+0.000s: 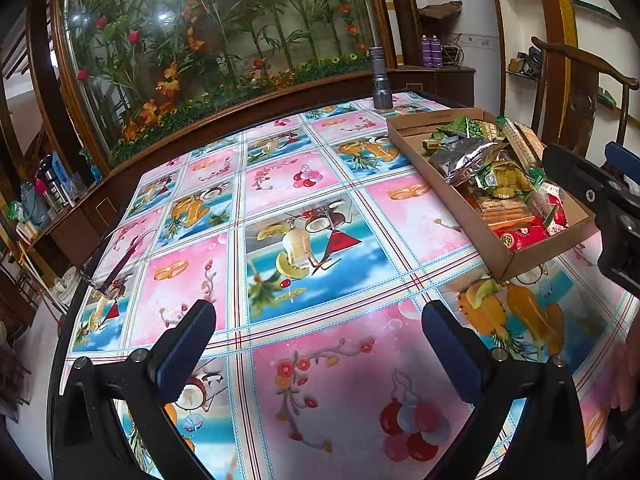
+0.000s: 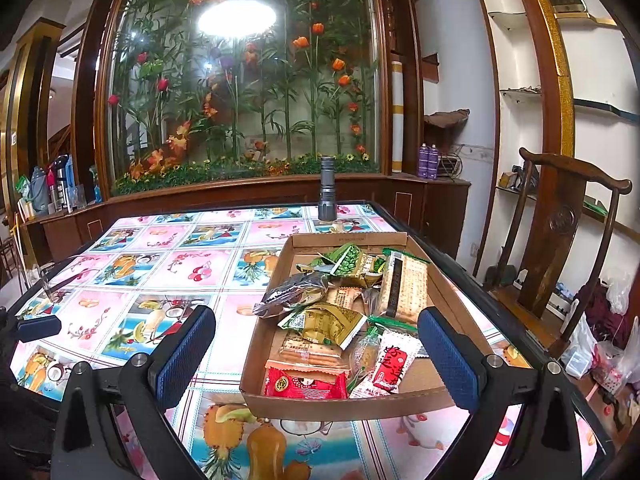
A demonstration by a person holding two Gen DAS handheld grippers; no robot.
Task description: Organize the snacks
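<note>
1. Left wrist view: left gripper (image 1: 318, 334) hovering over the patterned tablecloth (image 1: 280, 184), blue-padded fingers (image 1: 188, 350) spread wide, nothing between them.
2. Same view: shallow cardboard tray (image 1: 472, 220) lying on the right part of the table, filled with snack packets (image 1: 496, 176) — silver foil, green and red wrappers heaped together.
3. Same view: right gripper (image 1: 600, 196) reaching in from the right edge, just beside the tray's near right corner; finger state impossible to tell from here.
4. Same view: grey flashlight (image 1: 379, 78) standing upright at the far table edge, beyond the tray; glass cabinet of artificial flowers (image 1: 208, 48) behind the table.
5. Right wrist view: right gripper (image 2: 316, 354) facing the cardboard tray (image 2: 348, 406), fingers (image 2: 450, 356) spread wide and empty, right finger over the tray's near right wall, left finger over the tablecloth (image 2: 160, 264).
6. Same view: snack packets (image 2: 324, 320) piled inside the tray; red packet (image 2: 306, 384) against the near wall, long cracker pack (image 2: 404, 288) along the right side.
7. Same view: flashlight (image 2: 327, 188) upright past the tray; wooden chair (image 2: 560, 232) to the right of the table; tip of the left gripper (image 2: 38, 327) at the left edge.
</note>
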